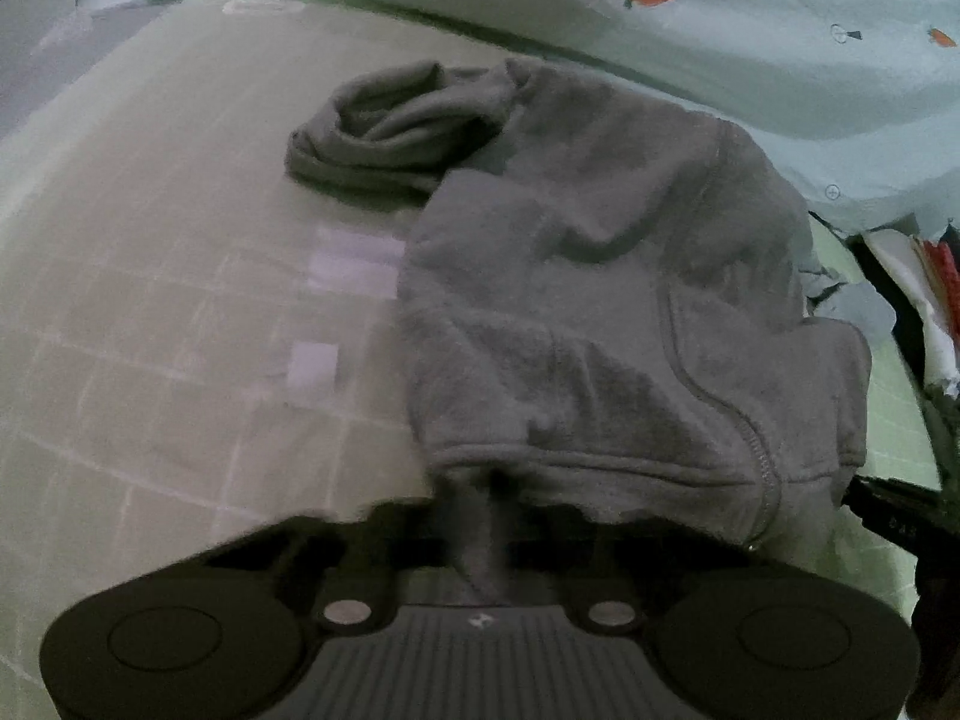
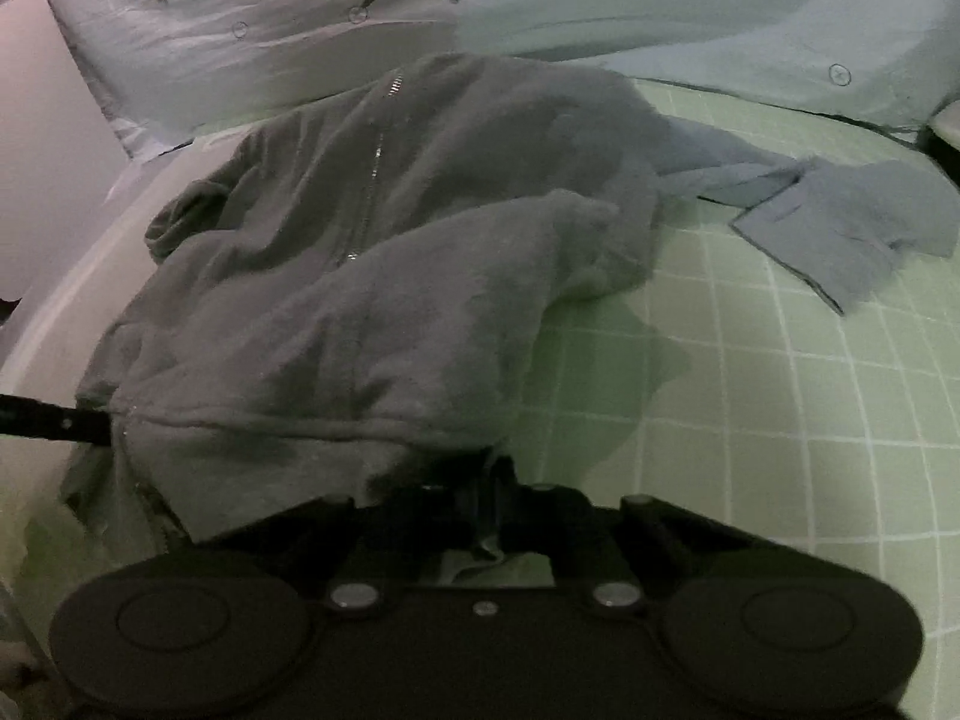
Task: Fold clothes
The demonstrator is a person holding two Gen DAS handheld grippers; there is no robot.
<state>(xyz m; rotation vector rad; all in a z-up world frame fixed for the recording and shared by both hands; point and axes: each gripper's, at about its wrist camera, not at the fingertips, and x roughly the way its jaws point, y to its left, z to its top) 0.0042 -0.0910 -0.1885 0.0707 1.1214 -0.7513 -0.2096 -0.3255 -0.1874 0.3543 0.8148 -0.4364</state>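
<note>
The grey zip jacket [image 2: 372, 276] lies lengthwise on the bed [image 2: 780, 420], its hem nearest, pinched in both grippers' closed jaws: left [image 1: 480, 516], right [image 2: 486, 498].

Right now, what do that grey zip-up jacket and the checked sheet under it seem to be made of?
Grey zip-up jacket: looks like soft fleece, matte and fuzzy, with a shiny, probably metal zipper. Checked sheet: seemingly thin woven cotton, flat matte green with white grid lines; hard to be sure.

Rumpled grey zip-up fleece jacket [image 2: 372, 276] on green checked sheet
</note>
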